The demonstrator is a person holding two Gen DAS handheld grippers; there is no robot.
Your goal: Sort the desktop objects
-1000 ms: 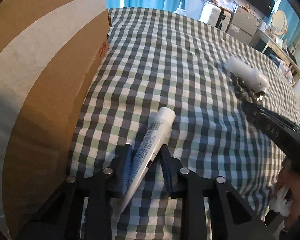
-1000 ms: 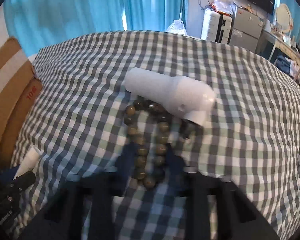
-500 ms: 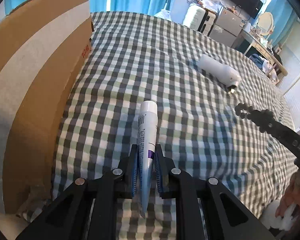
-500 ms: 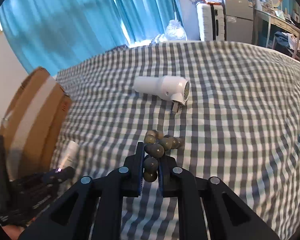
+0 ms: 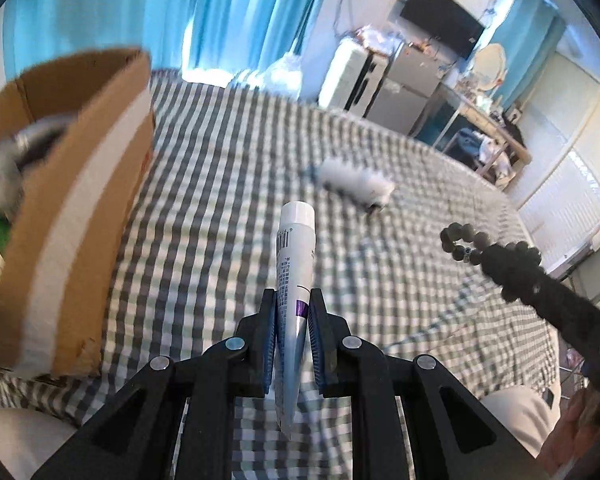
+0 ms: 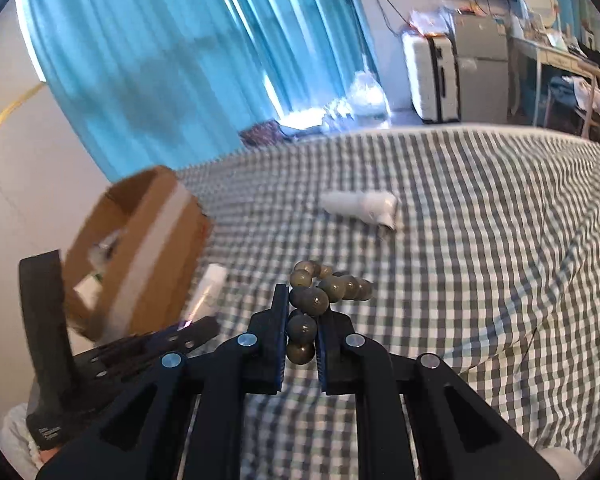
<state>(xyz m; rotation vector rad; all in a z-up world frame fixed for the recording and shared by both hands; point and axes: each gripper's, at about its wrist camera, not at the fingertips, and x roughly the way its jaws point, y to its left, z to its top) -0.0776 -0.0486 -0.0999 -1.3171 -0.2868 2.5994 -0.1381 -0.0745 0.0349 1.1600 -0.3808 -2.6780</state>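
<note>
My left gripper (image 5: 293, 304) is shut on a white tube (image 5: 294, 264), cap pointing away, held in the air above the checked cloth. My right gripper (image 6: 303, 304) is shut on a bead bracelet (image 6: 320, 292) whose olive-brown beads bunch beyond the fingertips. In the left wrist view the bracelet (image 5: 476, 244) hangs at the tip of the right gripper on the right. The right wrist view shows the tube (image 6: 208, 288) and left gripper at lower left. An open cardboard box (image 5: 60, 208) stands to the left.
A white cylindrical device (image 6: 360, 206) lies on the checked cloth (image 6: 480, 260) further back. The box (image 6: 140, 264) holds some blurred items. Blue curtains, a white suitcase (image 6: 432, 76) and a desk stand beyond the table's far edge.
Both grippers have risen off the cloth, the left carrying the tube and the right carrying the bracelet. The left jaws closed onto the tube. The box's open top has come into view.
</note>
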